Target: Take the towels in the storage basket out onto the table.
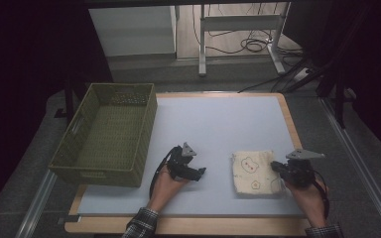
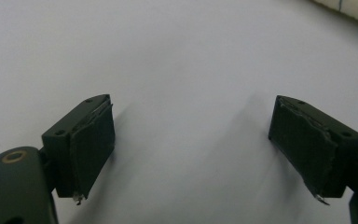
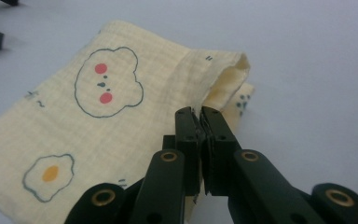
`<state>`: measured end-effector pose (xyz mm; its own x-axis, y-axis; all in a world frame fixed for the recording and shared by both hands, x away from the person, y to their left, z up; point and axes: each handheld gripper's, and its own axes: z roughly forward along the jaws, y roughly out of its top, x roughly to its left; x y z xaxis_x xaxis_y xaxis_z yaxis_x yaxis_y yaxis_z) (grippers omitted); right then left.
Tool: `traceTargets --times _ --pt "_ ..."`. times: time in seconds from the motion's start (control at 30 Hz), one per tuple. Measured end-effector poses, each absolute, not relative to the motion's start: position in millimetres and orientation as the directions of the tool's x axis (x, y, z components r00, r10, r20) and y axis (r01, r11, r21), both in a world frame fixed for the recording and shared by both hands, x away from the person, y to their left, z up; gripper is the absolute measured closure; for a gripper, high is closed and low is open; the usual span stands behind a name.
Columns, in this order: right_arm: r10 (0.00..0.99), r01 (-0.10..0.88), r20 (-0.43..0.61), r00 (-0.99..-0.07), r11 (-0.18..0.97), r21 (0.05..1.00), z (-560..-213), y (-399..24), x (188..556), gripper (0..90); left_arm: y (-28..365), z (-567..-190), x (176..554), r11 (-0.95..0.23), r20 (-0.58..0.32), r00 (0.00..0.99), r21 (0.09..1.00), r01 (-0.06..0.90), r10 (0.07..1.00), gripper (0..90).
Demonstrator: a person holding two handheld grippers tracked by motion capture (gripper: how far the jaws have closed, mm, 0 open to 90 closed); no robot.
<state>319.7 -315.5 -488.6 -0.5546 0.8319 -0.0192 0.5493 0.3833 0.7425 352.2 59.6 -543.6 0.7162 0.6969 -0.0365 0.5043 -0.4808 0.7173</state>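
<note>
Between the spread jaws of the left gripper (image 2: 191, 149): bare table (image 2: 177, 60), nothing held; folded cream cloth (image 2: 349, 9) lies well off past its right jaw. Right gripper (image 3: 200, 116), jaws pressed together, pinches the cloth's edge at its nearest fold. Risk, as I judge it: grip is only on the top layer, so a lift may unfold the cloth or let it slip.

I find no words, brands or numbers to read — the cream cloth (image 3: 74, 121) between my jaws carries only drawn pictures, a bear face and a fried egg, plus a few tiny marks too small to make out.
</note>
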Motion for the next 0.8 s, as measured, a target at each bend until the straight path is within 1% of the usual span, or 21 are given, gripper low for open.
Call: traceTargets --times 0.1,0.17,0.3,0.37,0.43,0.63,0.7,0.8 --pt "0.839 0.574 -0.005 -0.544 0.377 0.727 -497.7 -321.2 324.5 83.4 59.7 -543.7 352.3 -0.48 -0.037 0.716 0.717 0.505 0.697 14.5" --pt "0.847 0.594 0.007 -0.531 0.366 0.716 -507.0 -324.9 327.8 73.6 59.7 -543.7 352.4 -0.48 -0.038 0.716 0.717 0.505 0.697 14.5" --pt "0.851 0.587 0.019 -0.526 0.346 0.732 -506.3 -329.6 322.1 64.4 58.8 -542.0 354.4 -0.48 -0.042 0.714 0.713 0.511 0.699 15.0" --pt "0.848 0.576 0.008 -0.53 0.353 0.737 -499.8 -332.1 314.8 62.7 55.5 -536.7 358.8 -0.475 -0.052 0.721 0.718 0.508 0.691 21.3" --pt "0.847 0.569 0.005 -0.532 0.353 0.743 -493.3 -334.4 306.9 61.4 48.3 -529.3 363.2 -0.467 -0.062 0.73 0.73 0.498 0.681 22.4" --pt "0.837 0.555 -0.001 -0.548 0.365 0.747 -482.4 -339.4 284.2 58.1 0.8 -503.3 377.0 -0.473 -0.064 0.785 0.767 0.434 0.617 30.1" --pt "0.832 0.549 0.005 -0.555 0.362 0.753 -481.1 -339.6 276.4 56.4 -13.7 -499.6 380.5 -0.472 -0.075 0.799 0.773 0.425 0.597 32.7" --pt "0.827 0.545 0.019 -0.562 0.353 0.761 -483.8 -337.4 272.3 52.7 -38.1 -498.4 386.2 -0.485 -0.069 0.816 0.774 0.407 0.575 34.0"
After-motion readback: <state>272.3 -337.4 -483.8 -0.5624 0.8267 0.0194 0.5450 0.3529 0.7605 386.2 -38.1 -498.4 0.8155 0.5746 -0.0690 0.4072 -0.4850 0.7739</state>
